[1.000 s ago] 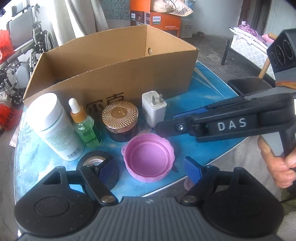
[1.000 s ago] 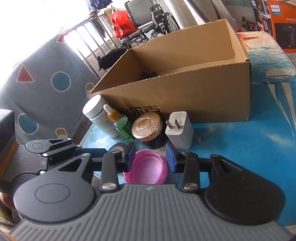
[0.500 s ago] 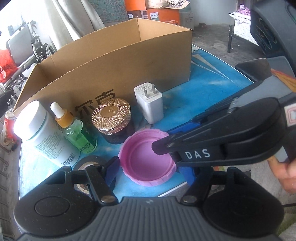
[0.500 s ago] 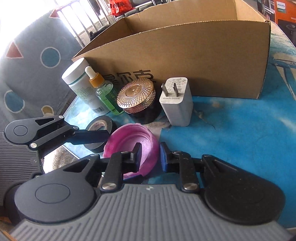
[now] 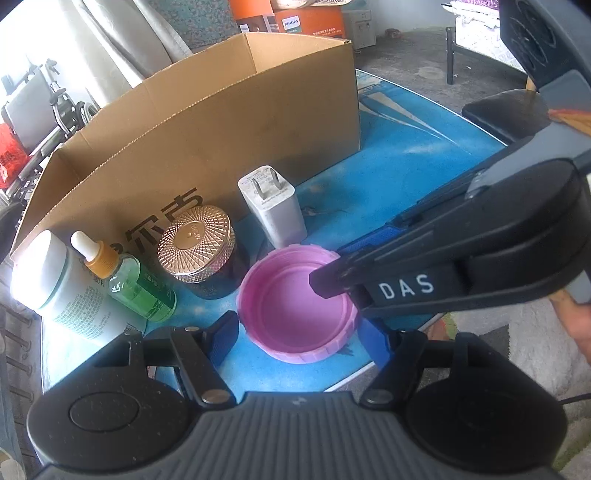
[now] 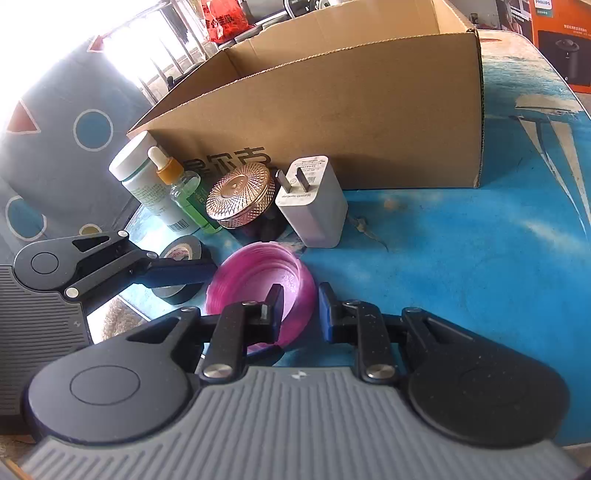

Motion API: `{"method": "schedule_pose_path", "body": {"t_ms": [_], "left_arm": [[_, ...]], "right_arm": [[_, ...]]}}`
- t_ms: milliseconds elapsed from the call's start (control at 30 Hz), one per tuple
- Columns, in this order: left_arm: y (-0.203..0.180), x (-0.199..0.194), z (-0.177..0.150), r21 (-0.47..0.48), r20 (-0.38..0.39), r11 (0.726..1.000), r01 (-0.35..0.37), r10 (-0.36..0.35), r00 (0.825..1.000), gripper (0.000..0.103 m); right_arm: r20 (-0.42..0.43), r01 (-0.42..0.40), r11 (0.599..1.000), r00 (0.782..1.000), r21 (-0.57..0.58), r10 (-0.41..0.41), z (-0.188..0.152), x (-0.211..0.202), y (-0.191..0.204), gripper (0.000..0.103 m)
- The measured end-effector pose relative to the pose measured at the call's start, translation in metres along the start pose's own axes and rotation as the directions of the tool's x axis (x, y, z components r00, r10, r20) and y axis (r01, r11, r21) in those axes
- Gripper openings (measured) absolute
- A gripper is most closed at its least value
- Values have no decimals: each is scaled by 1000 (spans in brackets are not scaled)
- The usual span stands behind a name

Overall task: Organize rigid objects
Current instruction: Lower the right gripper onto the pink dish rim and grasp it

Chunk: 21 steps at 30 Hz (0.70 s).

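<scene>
A pink plastic lid lies open side up near the front edge of the blue table; it also shows in the right wrist view. My left gripper is open, its fingers either side of the lid. My right gripper is open and straddles the lid's right rim, one finger inside and one outside. Behind stand a white charger, a gold-lidded jar, a green dropper bottle and a white bottle. The open cardboard box stands behind them.
A roll of black tape lies left of the lid, partly under my left gripper. The table's front edge runs just below the lid. Orange boxes, a chair and wheelchairs stand beyond the table.
Both grippers have moved in on the pink lid. My right gripper came down from in front of the charger and now has one finger inside the lid's rim.
</scene>
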<state>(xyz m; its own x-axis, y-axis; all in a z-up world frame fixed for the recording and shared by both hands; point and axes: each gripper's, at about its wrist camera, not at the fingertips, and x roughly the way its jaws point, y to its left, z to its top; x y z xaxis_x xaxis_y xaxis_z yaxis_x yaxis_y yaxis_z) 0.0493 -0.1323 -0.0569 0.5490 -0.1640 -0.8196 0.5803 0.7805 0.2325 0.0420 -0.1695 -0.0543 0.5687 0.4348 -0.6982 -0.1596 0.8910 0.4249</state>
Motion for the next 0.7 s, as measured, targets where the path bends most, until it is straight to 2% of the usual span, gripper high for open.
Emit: {"method": "schedule_pose_path", "body": {"t_ms": [300,700], "left_arm": [[4,1,2,-23,7,1000,-7,7,1000,74],[-4,-9,2,1,44,1000,-8,8,999,74]], "right_arm": [[13,-26,999,1000,30,26,0,-1,-7,19],[19,-8,999,1000,39,7,-3,-5,-4,21]]}}
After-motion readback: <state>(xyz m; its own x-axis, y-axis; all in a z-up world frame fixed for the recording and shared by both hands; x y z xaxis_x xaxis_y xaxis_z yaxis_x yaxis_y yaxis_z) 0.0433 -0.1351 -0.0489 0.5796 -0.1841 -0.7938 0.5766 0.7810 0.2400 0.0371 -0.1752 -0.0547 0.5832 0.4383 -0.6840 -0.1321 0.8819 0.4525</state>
